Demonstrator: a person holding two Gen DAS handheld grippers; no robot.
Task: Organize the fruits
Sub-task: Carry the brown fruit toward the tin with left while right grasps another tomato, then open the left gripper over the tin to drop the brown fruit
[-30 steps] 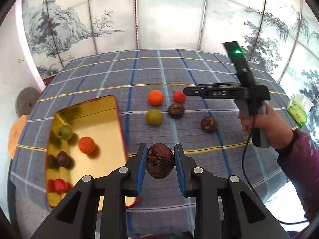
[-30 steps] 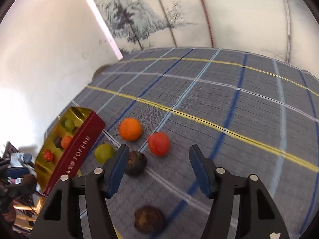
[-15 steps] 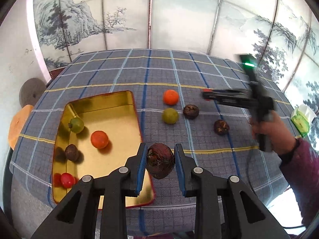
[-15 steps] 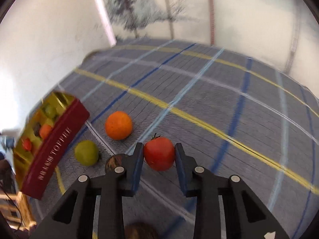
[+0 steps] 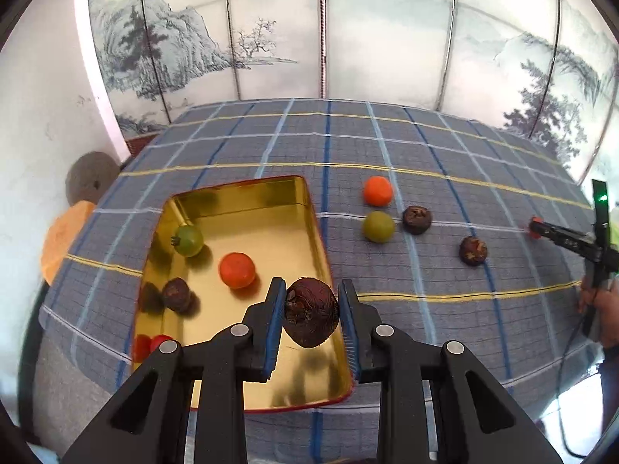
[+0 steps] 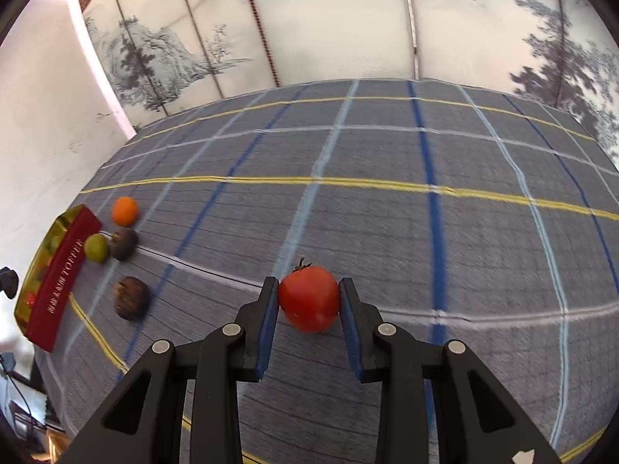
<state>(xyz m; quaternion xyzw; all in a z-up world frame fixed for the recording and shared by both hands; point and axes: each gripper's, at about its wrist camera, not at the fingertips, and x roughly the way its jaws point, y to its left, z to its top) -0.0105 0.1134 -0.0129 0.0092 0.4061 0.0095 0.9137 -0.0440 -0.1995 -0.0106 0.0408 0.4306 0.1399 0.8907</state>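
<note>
My left gripper [image 5: 312,319] is shut on a dark brown fruit [image 5: 312,317] and holds it above the near right part of the gold tin [image 5: 271,189]. The tin holds a green tomato [image 5: 188,239], an orange fruit [image 5: 236,269], a brown fruit [image 5: 176,294] and a red tomato [image 5: 158,342]. My right gripper [image 6: 309,301] is shut on a red tomato [image 6: 308,298] and holds it above the cloth; it shows at the right edge of the left wrist view [image 5: 536,228]. On the cloth lie an orange fruit [image 5: 377,191], a green fruit [image 5: 378,226] and two brown fruits [image 5: 416,219] [image 5: 473,250].
The table has a grey plaid cloth [image 5: 387,143], with a painted folding screen [image 5: 348,31] behind it. The tin's red side [image 6: 58,282] shows at the left of the right wrist view. A round grey object [image 5: 91,181] and an orange one [image 5: 62,236] lie beyond the table's left edge.
My left gripper has carried the brown fruit leftward, from over the cloth to over the tin. My right gripper closed on the red tomato and moved it away to the right.
</note>
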